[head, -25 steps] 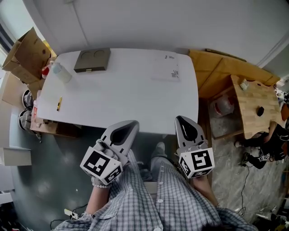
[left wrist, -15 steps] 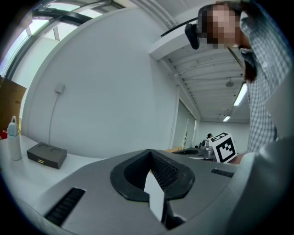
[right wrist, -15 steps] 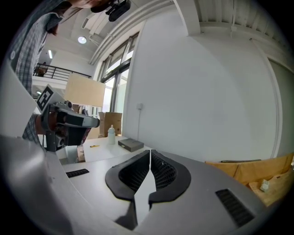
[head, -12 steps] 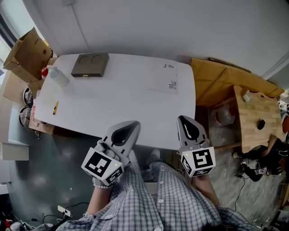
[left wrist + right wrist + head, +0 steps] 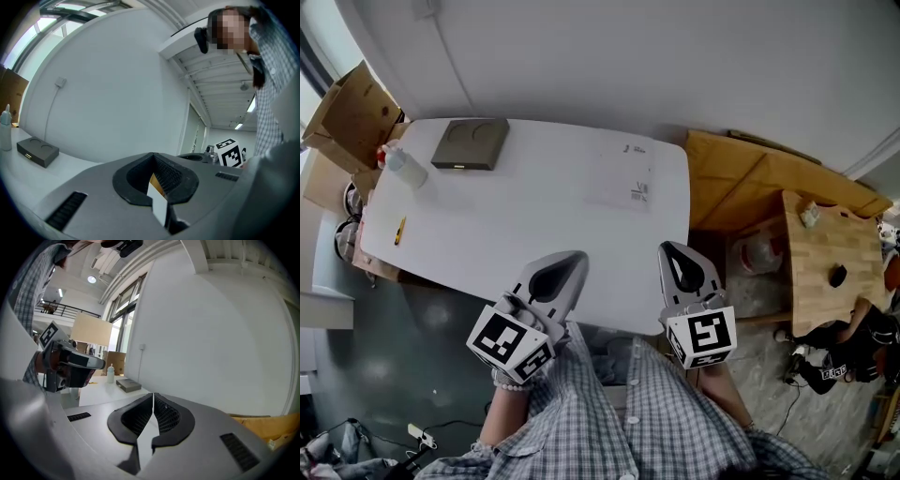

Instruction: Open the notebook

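Observation:
The notebook [image 5: 470, 143], a flat grey-brown book with two round marks on its cover, lies closed at the far left corner of the white table [image 5: 534, 225]. It also shows in the left gripper view as a closed notebook [image 5: 37, 151] and in the right gripper view as a small closed notebook [image 5: 128, 386]. My left gripper [image 5: 577, 255] is shut and empty over the table's near edge. My right gripper [image 5: 668, 248] is shut and empty too, near the table's near right corner. Both point level across the table, far from the notebook.
A clear bottle [image 5: 401, 166] stands left of the notebook and a yellow pen [image 5: 399, 231] lies near the left edge. A printed sheet [image 5: 623, 178] lies at the far right. Cardboard boxes [image 5: 347, 117] stand left, brown boards [image 5: 750, 178] and a wooden table [image 5: 830, 253] right.
Both grippers have come forward from in front of the table's near edge to over it. The table has drifted left and nearer in the head view. Jaws stay shut.

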`<state>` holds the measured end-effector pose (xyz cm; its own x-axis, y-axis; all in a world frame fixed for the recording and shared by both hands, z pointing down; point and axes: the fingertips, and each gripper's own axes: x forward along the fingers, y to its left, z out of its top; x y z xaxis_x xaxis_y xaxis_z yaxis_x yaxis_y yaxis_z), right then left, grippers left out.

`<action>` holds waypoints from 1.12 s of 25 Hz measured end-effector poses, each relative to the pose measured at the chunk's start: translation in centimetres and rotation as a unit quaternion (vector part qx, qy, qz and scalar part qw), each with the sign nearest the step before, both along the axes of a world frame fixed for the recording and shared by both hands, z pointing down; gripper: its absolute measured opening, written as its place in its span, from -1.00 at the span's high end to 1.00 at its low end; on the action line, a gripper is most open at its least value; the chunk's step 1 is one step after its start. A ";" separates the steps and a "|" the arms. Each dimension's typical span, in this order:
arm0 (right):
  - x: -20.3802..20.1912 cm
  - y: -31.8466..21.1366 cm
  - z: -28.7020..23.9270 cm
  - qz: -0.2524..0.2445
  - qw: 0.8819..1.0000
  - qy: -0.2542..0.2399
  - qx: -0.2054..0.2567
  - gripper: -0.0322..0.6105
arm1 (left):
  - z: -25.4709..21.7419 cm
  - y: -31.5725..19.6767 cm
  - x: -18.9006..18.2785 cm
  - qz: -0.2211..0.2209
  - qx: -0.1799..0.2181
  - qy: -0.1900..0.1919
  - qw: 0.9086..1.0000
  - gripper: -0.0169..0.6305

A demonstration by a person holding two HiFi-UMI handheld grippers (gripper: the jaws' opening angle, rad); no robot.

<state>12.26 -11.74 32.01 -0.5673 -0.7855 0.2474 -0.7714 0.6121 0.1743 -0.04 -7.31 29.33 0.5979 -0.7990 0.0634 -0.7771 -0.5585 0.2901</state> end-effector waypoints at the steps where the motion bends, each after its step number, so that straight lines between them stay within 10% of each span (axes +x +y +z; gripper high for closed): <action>1: 0.4 -0.3 0.0 -0.001 1.000 0.005 0.005 0.83 | 0.1 -0.4 0.5 0.000 -0.001 0.002 1.000 0.92; 28: -2.5 -5.6 5.5 -0.052 0.990 0.128 0.009 0.82 | 4.3 -7.3 0.1 0.003 -0.052 -0.014 0.999 0.92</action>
